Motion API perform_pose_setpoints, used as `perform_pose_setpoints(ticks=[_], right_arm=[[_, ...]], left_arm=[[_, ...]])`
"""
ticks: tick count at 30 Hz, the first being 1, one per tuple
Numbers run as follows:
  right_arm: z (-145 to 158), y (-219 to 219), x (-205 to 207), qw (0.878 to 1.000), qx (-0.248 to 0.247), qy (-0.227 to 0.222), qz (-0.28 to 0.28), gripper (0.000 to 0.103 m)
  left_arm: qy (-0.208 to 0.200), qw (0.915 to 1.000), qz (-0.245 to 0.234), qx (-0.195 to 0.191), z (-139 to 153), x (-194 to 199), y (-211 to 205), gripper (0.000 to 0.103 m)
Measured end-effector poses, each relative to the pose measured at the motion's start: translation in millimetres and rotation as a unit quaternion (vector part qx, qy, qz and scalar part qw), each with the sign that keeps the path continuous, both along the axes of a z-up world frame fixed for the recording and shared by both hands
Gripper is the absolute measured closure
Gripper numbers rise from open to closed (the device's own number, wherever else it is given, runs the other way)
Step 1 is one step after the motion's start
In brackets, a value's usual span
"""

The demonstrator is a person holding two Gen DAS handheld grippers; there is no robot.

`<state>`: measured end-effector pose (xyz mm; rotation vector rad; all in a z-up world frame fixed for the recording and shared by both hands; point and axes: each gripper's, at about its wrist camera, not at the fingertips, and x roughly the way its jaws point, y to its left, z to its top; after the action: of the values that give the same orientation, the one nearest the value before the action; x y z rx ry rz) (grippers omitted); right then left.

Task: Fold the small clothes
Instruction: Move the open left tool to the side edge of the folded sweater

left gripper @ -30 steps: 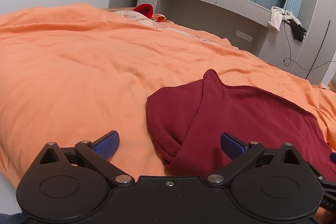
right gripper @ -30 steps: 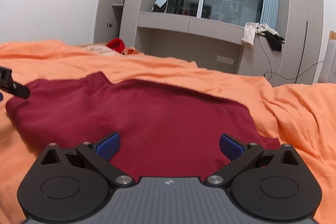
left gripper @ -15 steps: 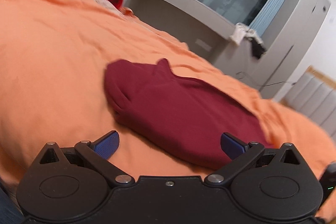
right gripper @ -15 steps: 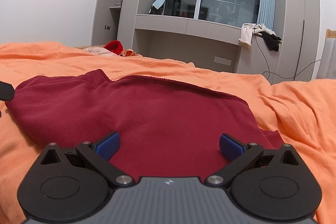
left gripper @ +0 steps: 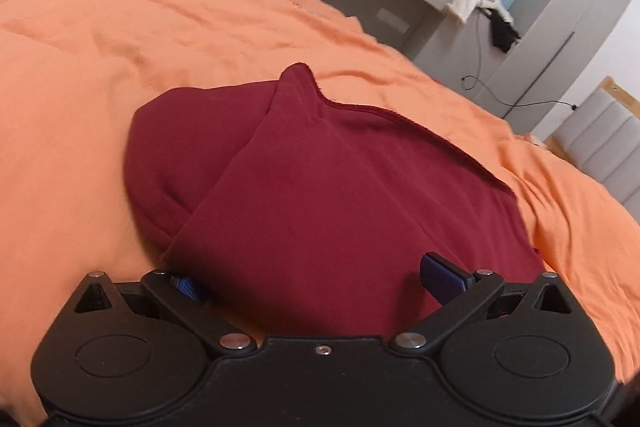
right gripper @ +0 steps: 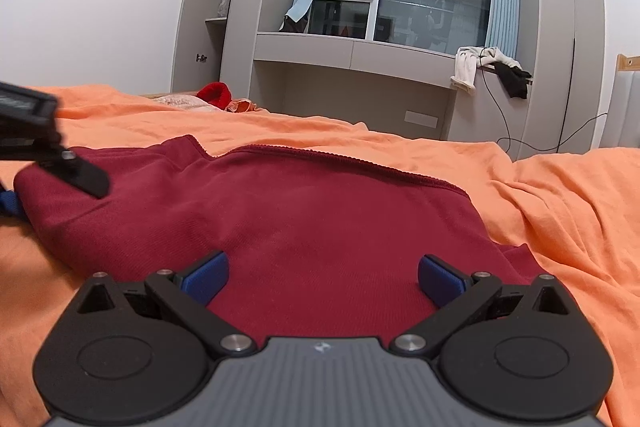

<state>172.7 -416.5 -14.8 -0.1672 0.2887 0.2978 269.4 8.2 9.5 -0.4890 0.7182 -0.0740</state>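
Since half a second ago the left tongs (left gripper: 312,277) have dropped back in close to the dark red garment (left gripper: 328,187): then the whole piece lay clear ahead of them, now its near edge fills the gap between the two fingers. The right tongs (right gripper: 322,277) hold nearly the same place over the cloth as before.

Left tongs: spread wide, nothing pinched. The left blue pad (left gripper: 186,285) is mostly covered by a fold of the garment; only a sliver shows. The right pad is in plain sight above the cloth. Whether either pad touches the fabric cannot be told.

Right tongs: also spread wide, both blue pads (right gripper: 206,279) visible, with the garment's near part between and under them. Contact is not clear from this view.

The garment lies on the orange bedcover (left gripper: 100,67), partly folded: one layer is laid over another on its left side, with a small peak sticking up at the far edge and a stitched hem running along the far side. Its near edge is cut off behind both tool bodies.

In the right wrist view the left tool enters at the frame's left edge, blurred and cut off, just over the garment's left end.

At the far end of the bed sits a red item (right gripper: 216,94), too small to identify.
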Motion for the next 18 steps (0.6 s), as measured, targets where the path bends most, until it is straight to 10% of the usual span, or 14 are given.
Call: perform_pose_setpoints(ticks=[12, 18], right_arm=[[11.4, -7.8, -15.7, 0.997, 0.050, -0.048, 0.043, 0.000], [2.9, 11.8, -8.8, 0.999, -0.011, -0.028, 0.043, 0.000]], left_arm=[[-0.044, 0.9988, 0.006, 0.023, -7.1, -13.9, -3.8, 0.001], [-0.043, 0.9989, 0.005, 0.016, -7.8, -16.3, -0.5, 0.001]])
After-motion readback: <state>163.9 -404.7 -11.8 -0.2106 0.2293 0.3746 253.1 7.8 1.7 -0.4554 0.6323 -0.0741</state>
